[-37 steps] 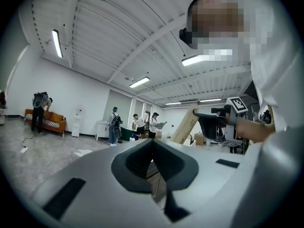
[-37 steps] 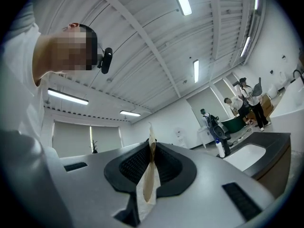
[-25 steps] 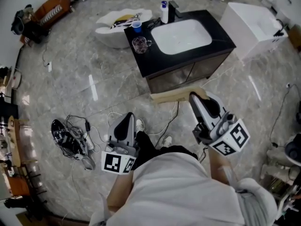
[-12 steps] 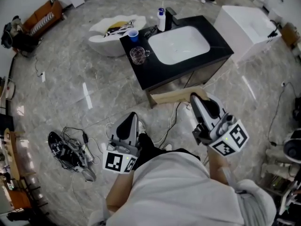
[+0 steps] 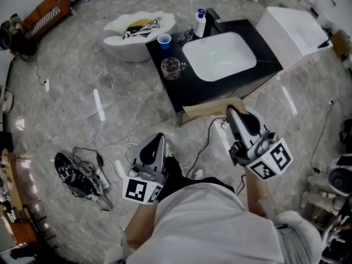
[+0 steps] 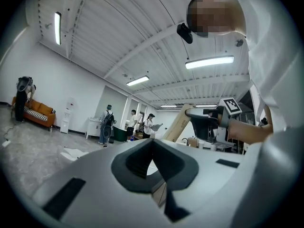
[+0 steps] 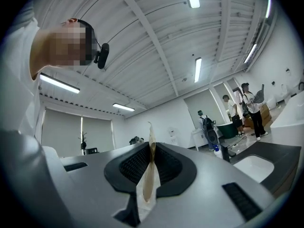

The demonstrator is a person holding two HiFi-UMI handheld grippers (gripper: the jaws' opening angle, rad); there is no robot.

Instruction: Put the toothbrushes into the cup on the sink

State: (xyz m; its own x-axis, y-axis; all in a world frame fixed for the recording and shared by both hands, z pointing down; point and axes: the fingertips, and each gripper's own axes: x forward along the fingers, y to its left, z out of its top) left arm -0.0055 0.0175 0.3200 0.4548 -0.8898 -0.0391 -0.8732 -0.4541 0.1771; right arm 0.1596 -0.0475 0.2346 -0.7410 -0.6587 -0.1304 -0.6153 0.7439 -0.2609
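Note:
The black sink counter (image 5: 181,87) with its white basin (image 5: 220,56) stands ahead of me across the floor. On its left end are a blue cup (image 5: 164,40) and a clear glass mug (image 5: 172,67). Small dark items (image 5: 185,35) lie by the faucet (image 5: 212,18); they are too small to tell as toothbrushes. My left gripper (image 5: 157,139) (image 6: 153,140) is held low in front of me, shut and empty. My right gripper (image 5: 231,112) (image 7: 152,145) is shut too, with a thin pale strip (image 7: 148,175) sticking up between its pads. Both are well short of the counter.
A white soap bottle (image 5: 200,22) stands beside the faucet. A cardboard sheet (image 5: 212,110) leans at the cabinet's foot. A white tub (image 5: 137,29) holding cloth sits left of the counter, a white box (image 5: 294,29) to its right. Tangled cables (image 5: 80,169) lie at left. Several people (image 6: 108,122) stand far off.
In the head view the sink counter has shifted slightly right and down. Both grippers keep nearly the same pose and stay shut.

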